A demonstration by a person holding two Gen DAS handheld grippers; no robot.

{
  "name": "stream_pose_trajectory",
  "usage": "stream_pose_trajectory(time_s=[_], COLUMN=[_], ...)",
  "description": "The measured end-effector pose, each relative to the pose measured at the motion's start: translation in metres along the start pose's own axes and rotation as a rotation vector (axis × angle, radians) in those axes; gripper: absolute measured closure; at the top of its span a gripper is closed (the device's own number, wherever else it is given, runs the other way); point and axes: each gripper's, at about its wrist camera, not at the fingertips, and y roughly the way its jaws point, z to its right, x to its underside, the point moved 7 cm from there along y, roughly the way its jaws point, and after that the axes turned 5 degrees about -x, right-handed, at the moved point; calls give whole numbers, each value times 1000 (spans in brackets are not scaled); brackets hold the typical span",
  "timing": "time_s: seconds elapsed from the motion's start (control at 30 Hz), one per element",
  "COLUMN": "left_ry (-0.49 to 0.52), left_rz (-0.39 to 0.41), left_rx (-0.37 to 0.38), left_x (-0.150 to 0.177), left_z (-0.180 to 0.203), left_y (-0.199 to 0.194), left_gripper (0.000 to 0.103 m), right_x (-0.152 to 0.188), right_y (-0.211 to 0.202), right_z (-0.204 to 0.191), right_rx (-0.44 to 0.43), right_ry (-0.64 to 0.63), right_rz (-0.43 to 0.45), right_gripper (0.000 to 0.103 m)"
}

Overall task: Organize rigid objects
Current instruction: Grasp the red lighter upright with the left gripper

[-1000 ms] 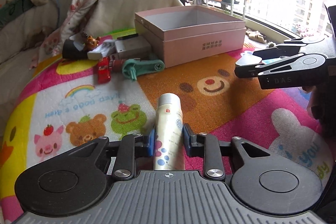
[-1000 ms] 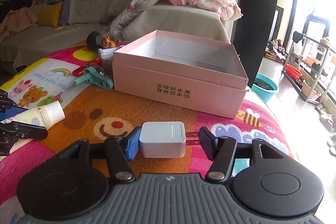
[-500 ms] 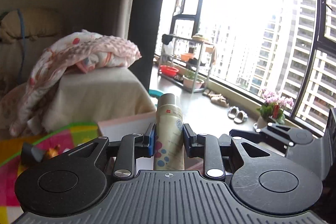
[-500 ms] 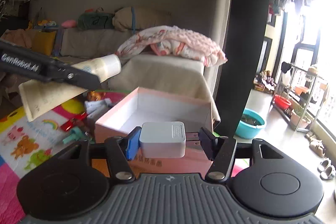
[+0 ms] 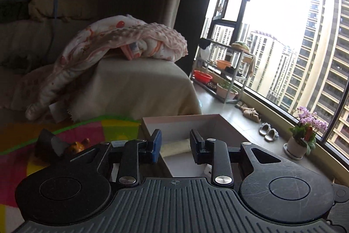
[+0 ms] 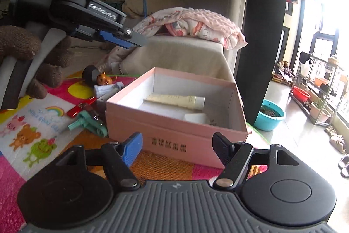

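Observation:
A pink cardboard box stands open on the colourful play mat. Inside it lie a cream lotion tube and a white charger block. The box also shows in the left wrist view, with the tube on its floor. My left gripper is open and empty above the box; it also shows in the right wrist view, up and left of the box. My right gripper is open and empty in front of the box's near wall.
Left of the box lie a teal tool, a red item, a white item, a small orange toy and a black cylinder. A draped sofa arm with a pink blanket stands behind.
Both grippers rose over the box and opened. The tube left my left gripper and the charger left my right gripper; both now lie in the box.

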Motion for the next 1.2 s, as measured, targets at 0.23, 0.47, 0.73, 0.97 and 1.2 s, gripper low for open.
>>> stream_pose_trajectory(time_s=[0.23,0.47,0.73,0.97,1.2], left_ry=[-49,36,-135,-74,-26], left_rz=[-127,-129,-172,-248,-259], left_rx=[-75,-112,-292,-329,-327], left_x=[55,77,58,71,73], left_z=[-54,-44,-86,-86,-84], left_y=[-22,-33,-3,23,33], left_gripper=[72,72,72,70,73], right_x=[26,27,28,29,29], right_y=[7,8,9,11,14], right_z=[-10,-11,-14,-13,-12], right_rx=[-15,-2,8,3,0], right_ry=[60,52,30,45,45], right_rz=[-62,-70,-75,-87,-97], right_gripper=[31,31,30,30,30])
